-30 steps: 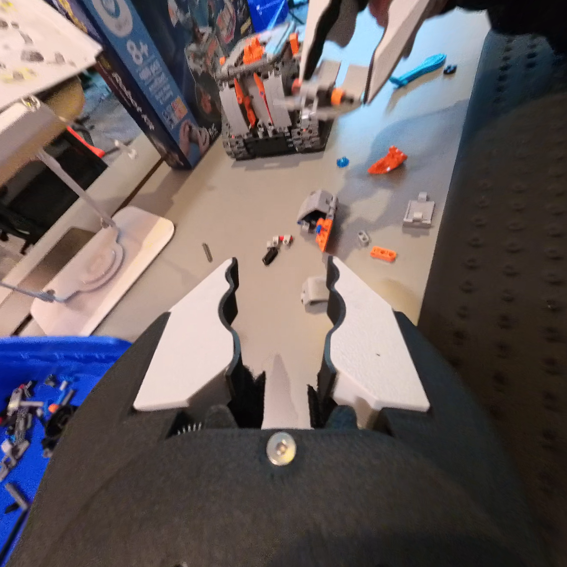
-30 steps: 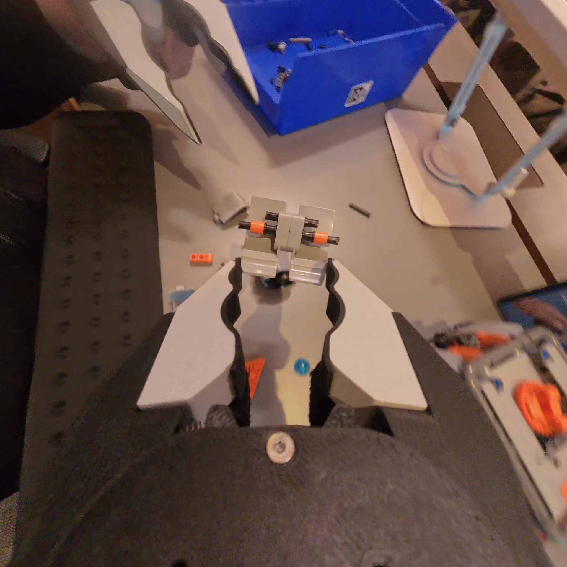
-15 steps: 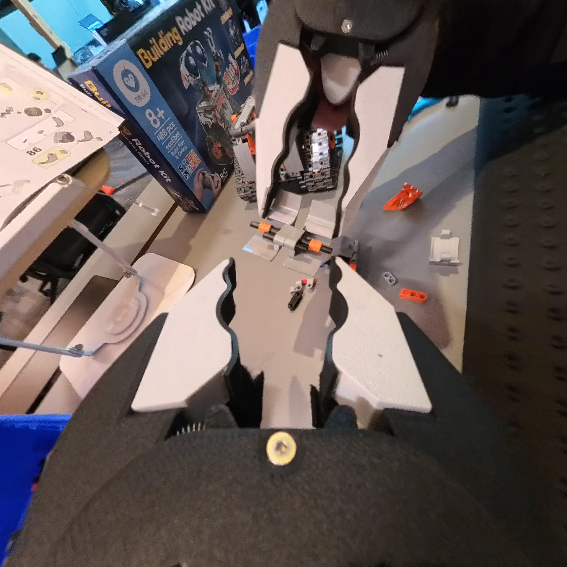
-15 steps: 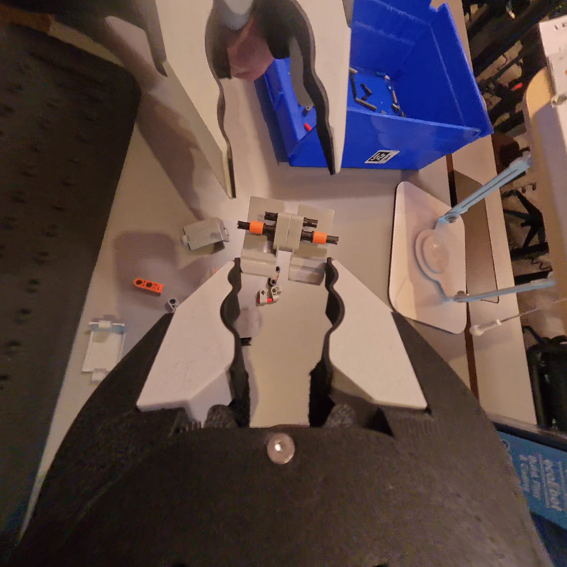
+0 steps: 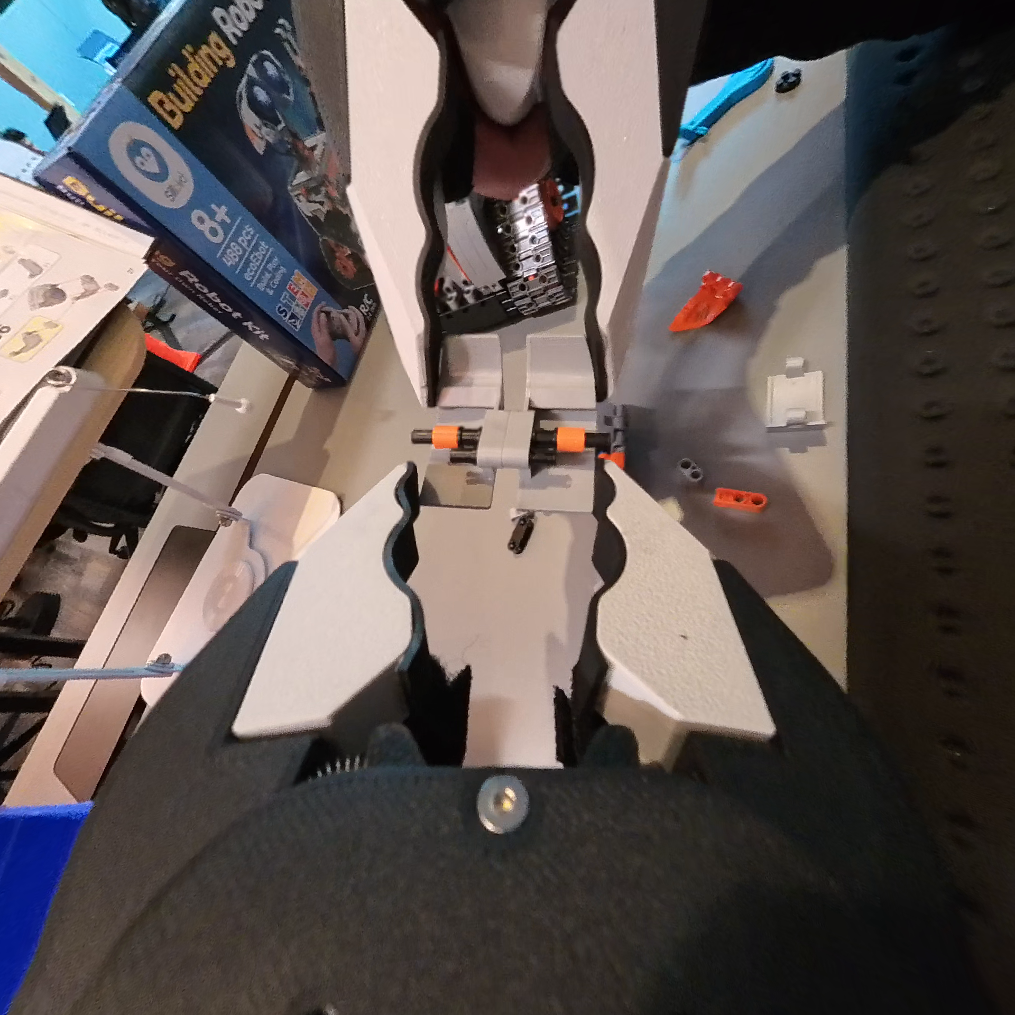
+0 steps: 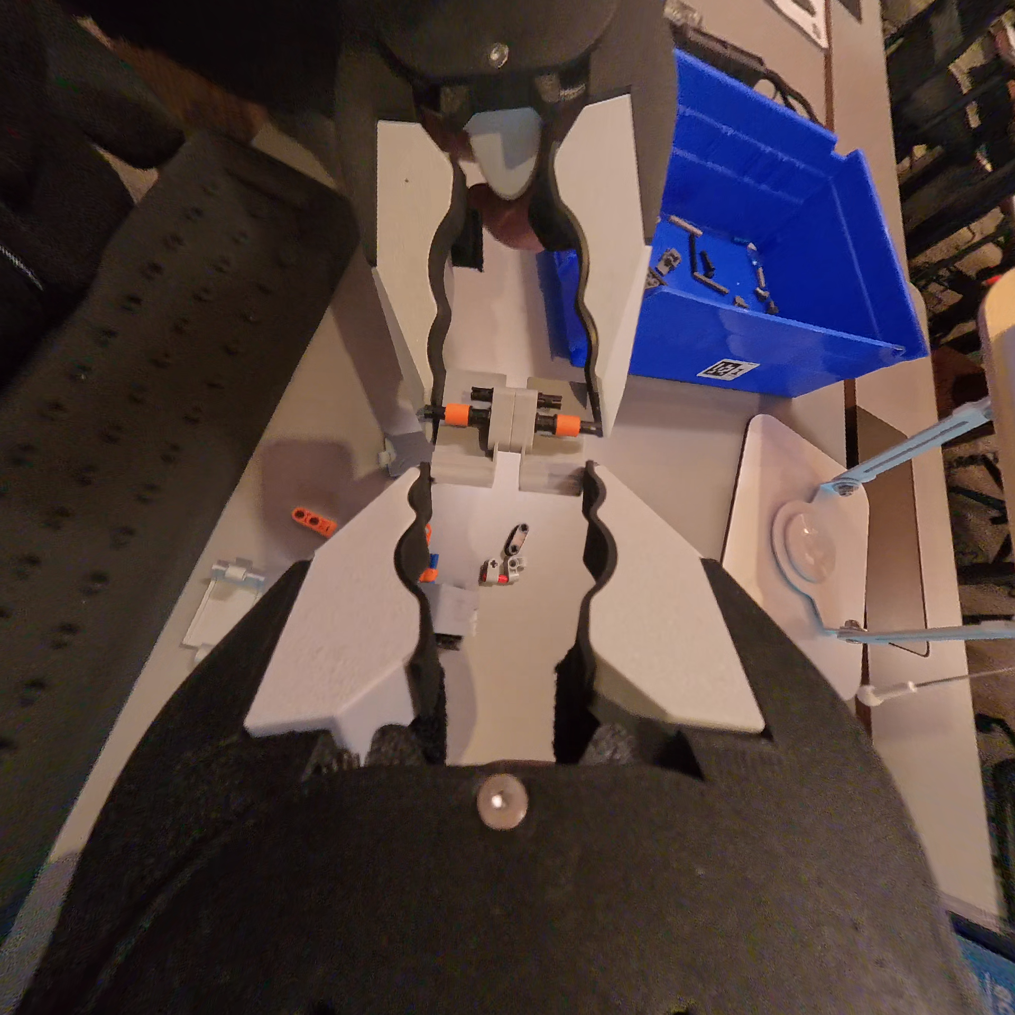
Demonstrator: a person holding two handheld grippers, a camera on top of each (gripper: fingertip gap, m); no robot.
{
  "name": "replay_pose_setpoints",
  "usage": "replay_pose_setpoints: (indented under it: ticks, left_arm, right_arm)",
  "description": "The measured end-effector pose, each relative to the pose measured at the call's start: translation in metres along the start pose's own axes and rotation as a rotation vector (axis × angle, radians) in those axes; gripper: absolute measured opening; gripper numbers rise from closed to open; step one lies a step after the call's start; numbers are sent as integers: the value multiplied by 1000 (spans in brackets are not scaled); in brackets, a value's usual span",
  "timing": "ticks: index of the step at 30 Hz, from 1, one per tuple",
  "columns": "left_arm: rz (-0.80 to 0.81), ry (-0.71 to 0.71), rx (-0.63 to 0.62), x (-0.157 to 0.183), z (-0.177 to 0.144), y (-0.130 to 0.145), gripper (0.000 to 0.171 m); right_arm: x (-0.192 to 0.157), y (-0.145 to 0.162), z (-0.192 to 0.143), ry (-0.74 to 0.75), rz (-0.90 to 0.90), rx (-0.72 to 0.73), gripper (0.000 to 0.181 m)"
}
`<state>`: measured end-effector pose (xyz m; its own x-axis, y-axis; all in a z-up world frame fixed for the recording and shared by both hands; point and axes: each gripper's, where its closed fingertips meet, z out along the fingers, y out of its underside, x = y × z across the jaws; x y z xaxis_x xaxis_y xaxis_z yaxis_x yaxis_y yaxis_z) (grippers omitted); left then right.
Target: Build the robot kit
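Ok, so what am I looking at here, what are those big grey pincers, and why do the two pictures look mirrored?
These are two hand-held grippers, each with a camera looking out along its own two fingers. One picture is from the left gripper, the other from the right gripper. They face each other, so each view shows the other gripper at the top. Between them is a grey brick assembly with a black axle and orange collars. The right gripper pinches its panels; the left is open around the other end. Small loose pieces, like an orange beam, lie on the grey table. A blue bin of parts and a kit box stand nearby.
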<state>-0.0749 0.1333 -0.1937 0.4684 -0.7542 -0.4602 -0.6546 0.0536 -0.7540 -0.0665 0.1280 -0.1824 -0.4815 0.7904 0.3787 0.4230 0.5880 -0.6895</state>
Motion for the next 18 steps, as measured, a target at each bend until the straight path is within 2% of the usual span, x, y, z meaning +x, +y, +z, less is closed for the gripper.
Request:
replay_pose_setpoints:
  ticks: [8,13,18]
  left_arm:
    - [-50,-153,51,-23,-5,-2,61]
    - [-92,-289,80,-46,-15,-1,61]
    - [-35,-395,39,-56,-16,3,61]
  right_arm:
    - [23,-7,-7,104,102,78,54]
    - [40,-8,-13,143,295,168,51]
    - [44,-20,-8,83,486,294,45]
